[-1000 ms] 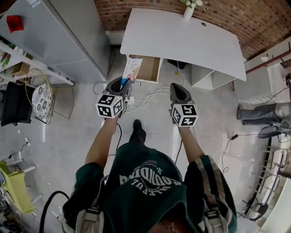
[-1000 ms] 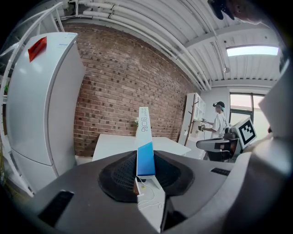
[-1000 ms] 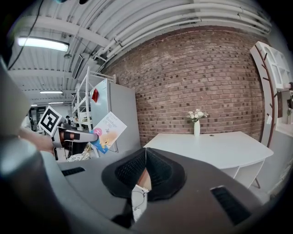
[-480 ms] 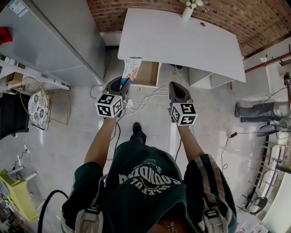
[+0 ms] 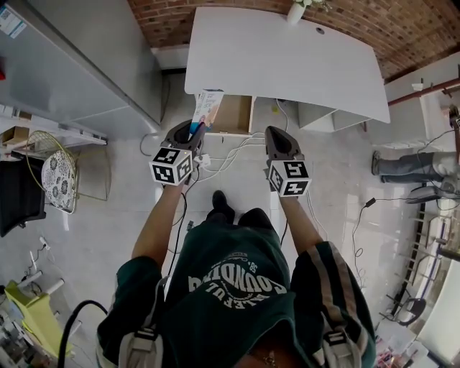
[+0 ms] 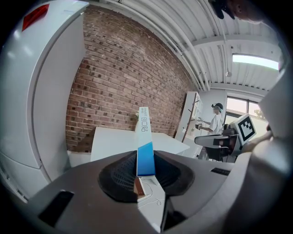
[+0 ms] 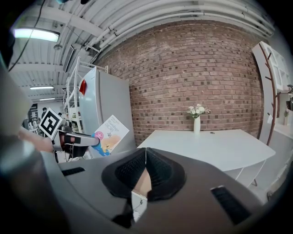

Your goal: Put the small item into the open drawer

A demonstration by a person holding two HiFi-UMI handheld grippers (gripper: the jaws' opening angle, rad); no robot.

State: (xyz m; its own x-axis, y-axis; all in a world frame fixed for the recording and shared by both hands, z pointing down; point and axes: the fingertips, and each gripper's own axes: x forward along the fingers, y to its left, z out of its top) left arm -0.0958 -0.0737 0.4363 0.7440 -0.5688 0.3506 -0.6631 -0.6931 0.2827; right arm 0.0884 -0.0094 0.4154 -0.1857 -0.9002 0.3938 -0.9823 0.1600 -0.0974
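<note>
Transport step: left gripper (image 6: 145,170) clenched on the flat blue-and-white box (image 6: 143,135), box near the open drawer (image 5: 235,115) under the desk (image 5: 287,61), seemingly not yet inside. Right gripper (image 7: 145,159) closed, empty. Next: bring box over drawer cavity, lower, release.

Person stepped fwd, right knee (image 5: 255,218) now ahead, desk (image 5: 287,61) & open drawer (image 5: 236,115) nearer.

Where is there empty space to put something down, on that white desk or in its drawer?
The white desk is nearly all bare, up to the vase at its far edge. The open drawer shows a bare bottom beside the box in the left gripper. Crowded: the floor below the drawer, strewn with cables.
</note>
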